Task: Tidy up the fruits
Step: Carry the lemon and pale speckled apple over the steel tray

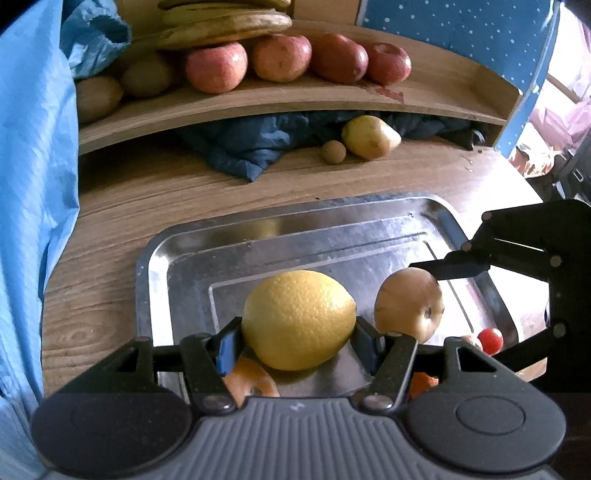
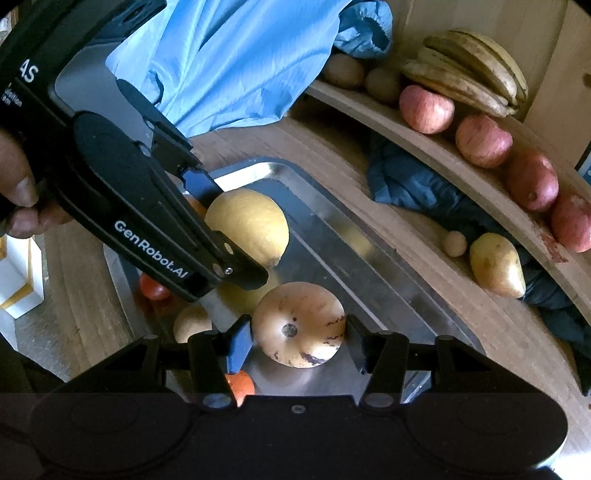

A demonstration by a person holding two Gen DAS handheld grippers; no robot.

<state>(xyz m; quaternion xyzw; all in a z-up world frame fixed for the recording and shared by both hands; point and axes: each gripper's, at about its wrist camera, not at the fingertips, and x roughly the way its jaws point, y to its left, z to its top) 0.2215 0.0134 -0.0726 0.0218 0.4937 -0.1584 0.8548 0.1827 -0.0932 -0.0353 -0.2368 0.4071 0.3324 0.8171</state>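
Note:
My left gripper (image 1: pixel 299 338) is shut on a yellow lemon (image 1: pixel 299 319), both pads against its sides, just above a steel tray (image 1: pixel 332 229). My right gripper (image 2: pixel 299 345) is shut on a beige round fruit (image 2: pixel 299 325) with dark streaks, over the same tray (image 2: pixel 369 273). From the left wrist view that fruit (image 1: pixel 410 304) hangs right of the lemon, with one right finger (image 1: pixel 458 266) above it. From the right wrist view the left gripper (image 2: pixel 236 229) reaches in from the upper left with the lemon (image 2: pixel 247 225). An orange (image 1: pixel 251 380) and a cherry tomato (image 1: pixel 490 339) lie on the tray.
A curved wooden shelf (image 1: pixel 295 107) behind the tray carries apples (image 1: pixel 216 66), kiwis (image 1: pixel 147 75) and bananas (image 1: pixel 225 22). A pear (image 1: pixel 369 136) and a small brown fruit (image 1: pixel 332 151) lie on the table by a dark blue cloth (image 1: pixel 251 144). Light blue fabric (image 1: pixel 33 184) hangs at left.

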